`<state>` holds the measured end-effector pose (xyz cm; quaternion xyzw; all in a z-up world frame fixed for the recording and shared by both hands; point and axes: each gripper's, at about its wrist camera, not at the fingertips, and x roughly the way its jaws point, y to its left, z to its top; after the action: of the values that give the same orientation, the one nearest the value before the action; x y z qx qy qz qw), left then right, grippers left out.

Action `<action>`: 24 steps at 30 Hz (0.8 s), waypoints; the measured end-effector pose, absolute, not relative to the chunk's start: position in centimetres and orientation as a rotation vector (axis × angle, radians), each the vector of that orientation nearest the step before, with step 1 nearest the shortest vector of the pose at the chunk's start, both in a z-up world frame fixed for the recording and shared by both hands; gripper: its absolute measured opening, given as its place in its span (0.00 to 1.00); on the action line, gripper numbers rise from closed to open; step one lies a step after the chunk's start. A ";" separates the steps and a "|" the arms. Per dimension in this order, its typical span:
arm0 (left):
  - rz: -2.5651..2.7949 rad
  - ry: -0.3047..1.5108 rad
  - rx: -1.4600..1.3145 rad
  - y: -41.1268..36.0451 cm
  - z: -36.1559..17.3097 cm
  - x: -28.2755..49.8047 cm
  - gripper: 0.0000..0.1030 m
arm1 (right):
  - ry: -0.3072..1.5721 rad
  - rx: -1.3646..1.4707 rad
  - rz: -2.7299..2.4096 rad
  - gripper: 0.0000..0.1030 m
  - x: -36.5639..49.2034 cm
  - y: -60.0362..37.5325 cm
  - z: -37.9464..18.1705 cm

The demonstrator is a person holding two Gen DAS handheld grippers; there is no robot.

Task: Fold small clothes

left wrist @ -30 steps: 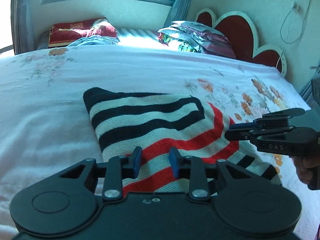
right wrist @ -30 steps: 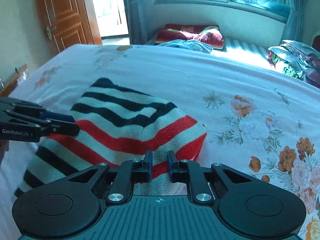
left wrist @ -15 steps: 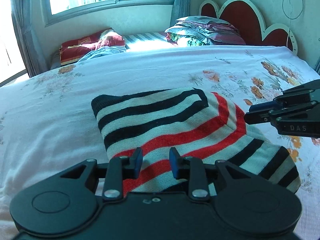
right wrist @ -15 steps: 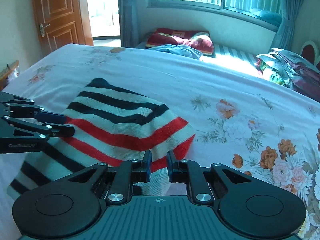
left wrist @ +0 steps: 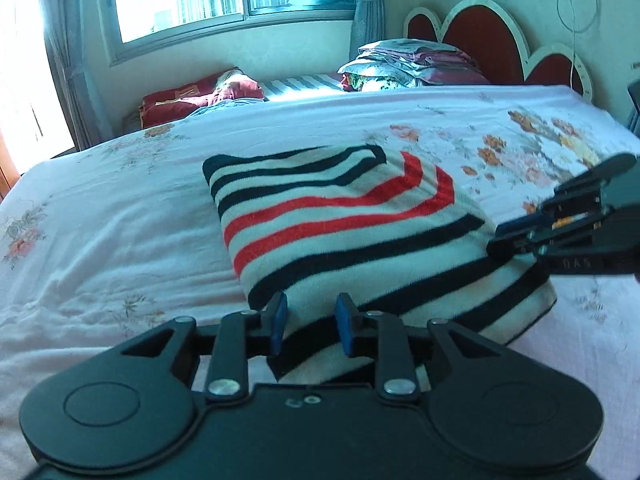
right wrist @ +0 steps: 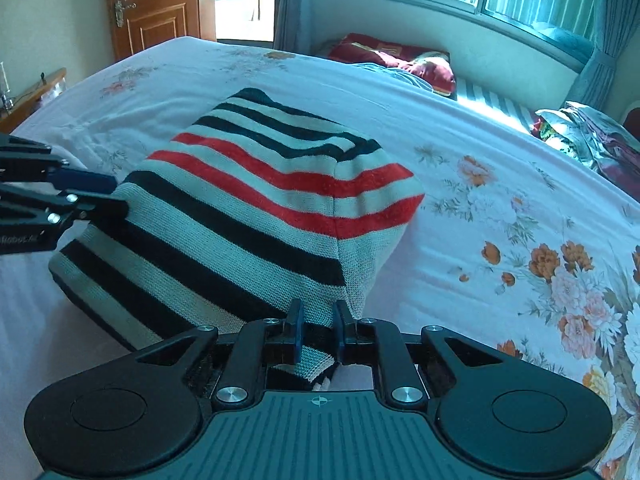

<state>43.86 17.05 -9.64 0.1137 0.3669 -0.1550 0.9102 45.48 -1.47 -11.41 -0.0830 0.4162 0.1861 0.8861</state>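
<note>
A striped knit sweater point(left wrist: 352, 232), white with black and red bands, lies folded over on the floral bed sheet point(left wrist: 100, 232); it also shows in the right wrist view point(right wrist: 248, 216). My left gripper point(left wrist: 312, 326) is shut on the sweater's near edge, fabric between its blue pads. My right gripper point(right wrist: 318, 326) is shut on the sweater's other near corner, with cloth pinched between the fingers. Each gripper shows in the other's view: the right one point(left wrist: 500, 246) at the sweater's right side, the left one point(right wrist: 108, 196) at its left side.
A stack of folded bedding point(left wrist: 408, 64) lies by the red headboard point(left wrist: 480, 32). A red pillow point(left wrist: 200, 98) lies under the window. A wooden door point(right wrist: 152, 4) stands at the far left. The bed's floral sheet point(right wrist: 540, 248) stretches to the right.
Both grippers have pulled the sweater's near edge toward me and lifted it. More black-and-white bands of the lower part now show, and the garment is stretched out longer.
</note>
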 end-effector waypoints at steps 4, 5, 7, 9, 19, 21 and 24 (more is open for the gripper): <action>-0.313 0.776 0.205 17.9 -10.7 43.0 0.25 | 0.861 -0.141 0.367 0.14 45.6 -1.6 -11.6; -0.310 0.781 0.203 17.9 -10.8 42.7 0.25 | 0.857 -0.134 0.360 0.14 45.4 -1.5 -11.3; -0.308 0.780 0.205 17.8 -10.7 41.9 0.25 | 0.816 -0.122 0.364 0.14 44.1 -1.4 -10.0; -0.308 0.787 0.184 18.0 -10.9 41.3 0.25 | 0.801 -0.116 0.388 0.14 42.6 -1.1 -9.2; -0.281 0.793 0.170 17.6 -11.2 40.5 0.25 | 0.876 -0.122 0.339 0.14 40.7 -2.0 -12.8; -0.272 0.796 0.176 17.5 -11.4 40.3 0.25 | 0.887 -0.083 0.339 0.14 40.9 -2.4 -13.0; -0.249 0.799 0.178 17.3 -11.5 40.0 0.25 | 0.890 -0.083 0.337 0.14 41.0 -2.2 -13.4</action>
<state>40.05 17.26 -11.47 0.0863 0.3875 -0.1207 0.9098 41.05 -2.20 -13.43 -0.0398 0.4283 0.1620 0.8881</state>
